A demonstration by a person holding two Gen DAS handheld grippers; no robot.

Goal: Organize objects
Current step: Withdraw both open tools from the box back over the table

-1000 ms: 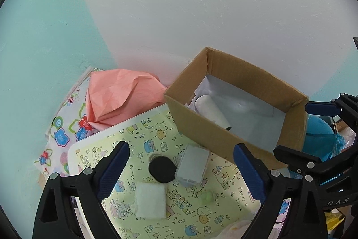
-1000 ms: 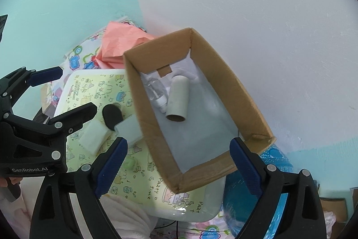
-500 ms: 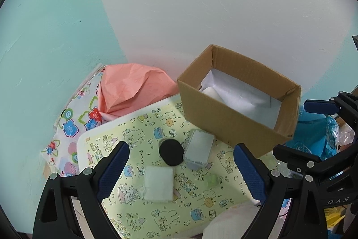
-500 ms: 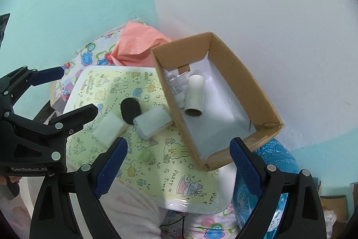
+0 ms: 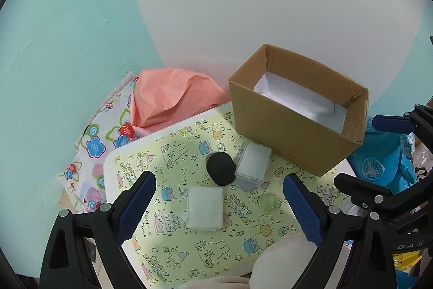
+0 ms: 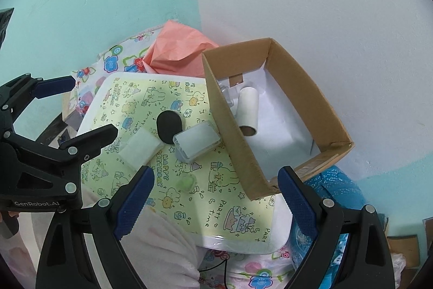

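Observation:
A cardboard box (image 5: 295,137) (image 6: 230,113) stands at the back right of a small table with a yellow party-print mat (image 5: 189,243) (image 6: 189,202). Inside the box lie a white paper roll (image 6: 247,110) and a clear plastic item (image 6: 227,96). On the mat lie a black oval disc (image 5: 220,169) (image 6: 169,126), a pale grey-blue case (image 5: 253,168) (image 6: 197,141), a white folded square pad (image 5: 205,209) (image 6: 139,148) and a small green blob (image 5: 269,201) (image 6: 185,183). My left gripper (image 5: 219,207) and right gripper (image 6: 216,199) are open, empty, above the mat.
Crumpled pink paper (image 5: 170,96) (image 6: 178,48) lies on a flowered cloth (image 5: 94,145) at the back left. A blue bag (image 5: 384,161) (image 6: 335,188) sits right of the box. A turquoise and white wall stands behind. Pink fabric (image 6: 162,245) lies at the near edge.
Both grippers have pulled back and up from the box and table. The box and objects look smaller and more of the mat shows. Nothing on the table has moved.

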